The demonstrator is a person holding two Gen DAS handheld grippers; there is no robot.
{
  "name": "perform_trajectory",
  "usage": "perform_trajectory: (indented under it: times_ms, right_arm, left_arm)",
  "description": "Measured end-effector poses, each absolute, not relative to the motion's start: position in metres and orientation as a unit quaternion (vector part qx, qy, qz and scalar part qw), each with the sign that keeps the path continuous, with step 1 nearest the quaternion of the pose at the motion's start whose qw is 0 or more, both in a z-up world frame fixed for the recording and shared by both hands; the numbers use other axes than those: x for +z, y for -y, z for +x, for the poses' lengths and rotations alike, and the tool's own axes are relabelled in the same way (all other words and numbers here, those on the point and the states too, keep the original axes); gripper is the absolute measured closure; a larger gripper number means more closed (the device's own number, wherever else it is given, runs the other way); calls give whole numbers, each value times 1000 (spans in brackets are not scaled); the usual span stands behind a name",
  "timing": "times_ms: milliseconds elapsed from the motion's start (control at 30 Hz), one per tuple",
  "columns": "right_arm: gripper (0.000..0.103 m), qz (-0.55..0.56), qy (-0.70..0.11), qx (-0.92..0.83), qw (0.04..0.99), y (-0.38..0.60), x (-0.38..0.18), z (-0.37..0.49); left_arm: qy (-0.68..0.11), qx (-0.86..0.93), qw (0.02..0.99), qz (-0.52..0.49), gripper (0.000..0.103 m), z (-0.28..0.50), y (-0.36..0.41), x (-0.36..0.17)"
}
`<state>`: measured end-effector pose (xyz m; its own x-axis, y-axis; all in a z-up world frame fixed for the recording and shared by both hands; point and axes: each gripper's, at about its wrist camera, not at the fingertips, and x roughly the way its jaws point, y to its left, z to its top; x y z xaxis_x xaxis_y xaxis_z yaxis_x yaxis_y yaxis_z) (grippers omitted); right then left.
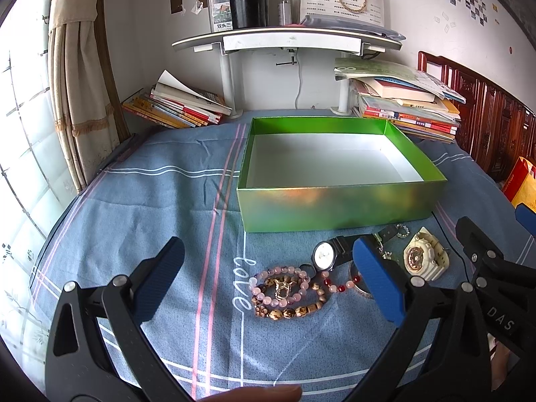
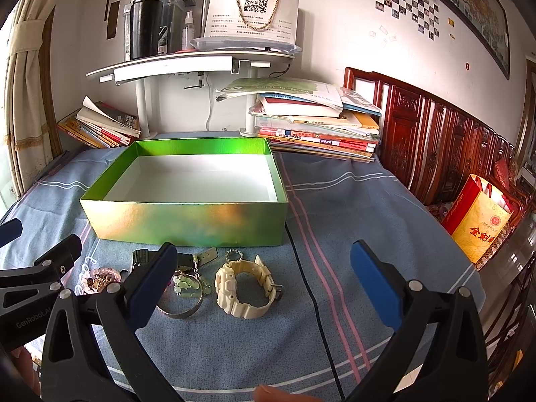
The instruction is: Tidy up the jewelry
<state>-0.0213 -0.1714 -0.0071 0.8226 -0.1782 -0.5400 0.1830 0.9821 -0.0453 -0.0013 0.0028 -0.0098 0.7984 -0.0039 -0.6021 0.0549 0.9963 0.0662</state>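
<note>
An empty green box (image 1: 335, 206) (image 2: 187, 222) with a white floor stands on the blue cloth. In front of it lie pink and brown bead bracelets (image 1: 284, 293) (image 2: 98, 279), a black watch (image 1: 326, 256) (image 2: 142, 258), a cream watch (image 1: 422, 256) (image 2: 241, 289), a silver bangle with pale green beads (image 2: 186, 293) and a small ring (image 2: 233, 254). My left gripper (image 1: 268, 278) is open above the bead bracelets. My right gripper (image 2: 264, 274) is open above the cream watch. Both are empty.
Stacks of books (image 1: 177, 105) (image 1: 408, 107) flank a white stand (image 1: 288, 42) behind the box. A dark red wooden bedhead (image 2: 445, 150) and a red-yellow bag (image 2: 479, 224) are at the right. A black cable (image 2: 311, 288) crosses the cloth beside the cream watch.
</note>
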Motion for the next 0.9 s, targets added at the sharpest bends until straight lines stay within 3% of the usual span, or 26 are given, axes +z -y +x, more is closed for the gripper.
perform_trajectory:
  times_ms: [533, 667, 900]
  right_arm:
    - [3, 2, -281, -98, 955, 171, -9, -22]
    - [3, -53, -266, -111, 956, 170, -8, -14]
    - [3, -35, -426, -56, 902, 211, -38, 25]
  left_arm:
    - [-320, -21, 946, 38, 3, -2, -3, -12]
    - [-326, -48, 943, 47, 3, 1, 1, -11]
    - [-394, -59, 916, 40, 4, 23, -5, -26]
